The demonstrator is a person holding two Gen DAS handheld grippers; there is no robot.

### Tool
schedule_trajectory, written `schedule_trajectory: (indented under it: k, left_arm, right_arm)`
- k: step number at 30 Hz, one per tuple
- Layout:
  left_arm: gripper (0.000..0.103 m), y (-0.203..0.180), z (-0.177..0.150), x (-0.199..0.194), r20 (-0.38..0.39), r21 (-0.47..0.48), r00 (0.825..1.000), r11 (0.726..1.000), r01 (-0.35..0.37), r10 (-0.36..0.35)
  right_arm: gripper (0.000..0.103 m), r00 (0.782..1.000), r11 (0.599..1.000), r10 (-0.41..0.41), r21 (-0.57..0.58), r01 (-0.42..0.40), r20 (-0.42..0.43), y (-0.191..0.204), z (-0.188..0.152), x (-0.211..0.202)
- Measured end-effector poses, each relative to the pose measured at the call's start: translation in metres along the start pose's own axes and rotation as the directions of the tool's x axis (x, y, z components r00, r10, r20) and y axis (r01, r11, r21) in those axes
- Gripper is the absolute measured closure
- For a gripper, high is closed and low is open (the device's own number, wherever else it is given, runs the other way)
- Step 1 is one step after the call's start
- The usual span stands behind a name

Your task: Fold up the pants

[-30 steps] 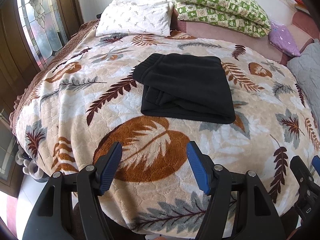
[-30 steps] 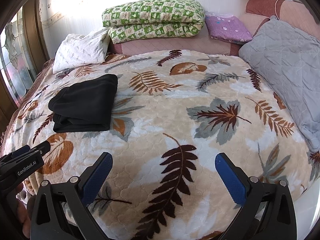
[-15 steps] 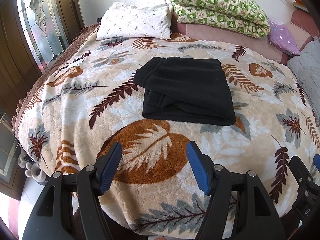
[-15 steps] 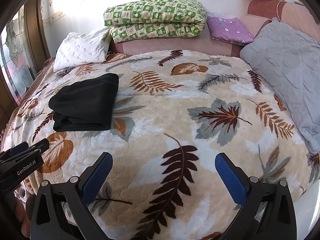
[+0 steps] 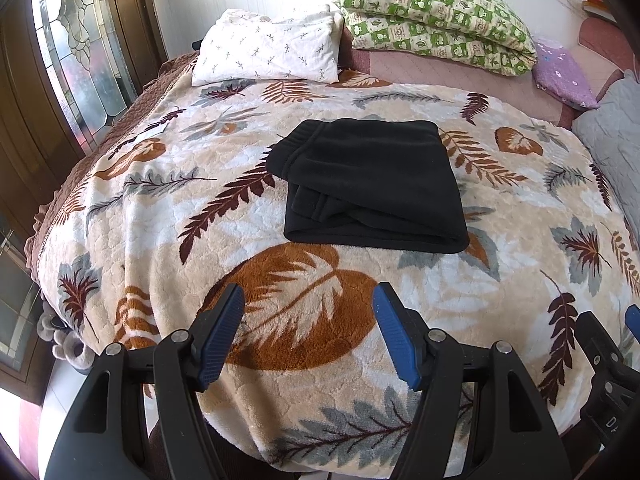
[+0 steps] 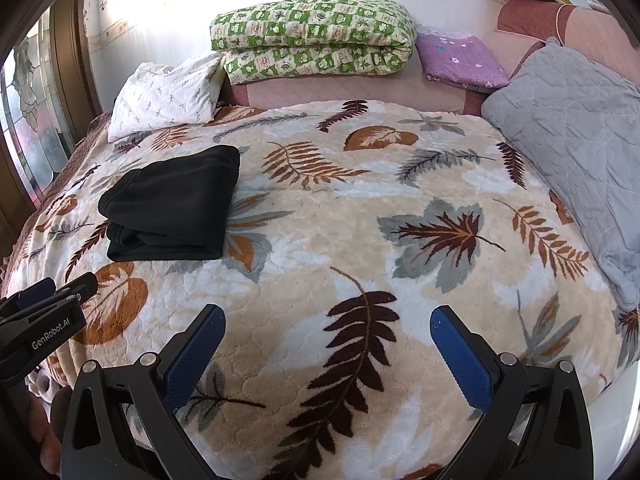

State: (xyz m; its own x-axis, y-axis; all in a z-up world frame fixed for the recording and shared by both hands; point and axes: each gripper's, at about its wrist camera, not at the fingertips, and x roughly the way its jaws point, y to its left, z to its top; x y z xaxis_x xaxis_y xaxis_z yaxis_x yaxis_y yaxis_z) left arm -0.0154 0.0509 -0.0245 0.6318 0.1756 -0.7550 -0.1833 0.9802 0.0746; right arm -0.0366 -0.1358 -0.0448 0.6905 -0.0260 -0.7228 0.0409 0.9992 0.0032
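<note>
While both grippers are held over the near edge of the bed, nothing is gripped. The left gripper [image 5: 308,332] is seen with its blue pads spread apart over a brown leaf on the blanket [image 5: 460,288], and the right gripper [image 6: 326,354] is spread even wider. The black pants [image 5: 372,184] are left folded up in a neat stack mid-bed, well apart from both, below the white pillow [image 5: 268,50].
</note>
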Motion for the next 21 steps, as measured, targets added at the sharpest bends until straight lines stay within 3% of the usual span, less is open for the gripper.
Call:
schedule_trajectory:
  k: [21]
  left_arm:
    - [0.037,-0.0035,0.0015,-0.0028,0.012,0.030,1.000,1.000,-0.004,0.003]
  right_arm:
    - [0.000,1.000,1.000,0.001,-0.004,-0.001,-0.002,0.0011,-0.0010,0.0010]
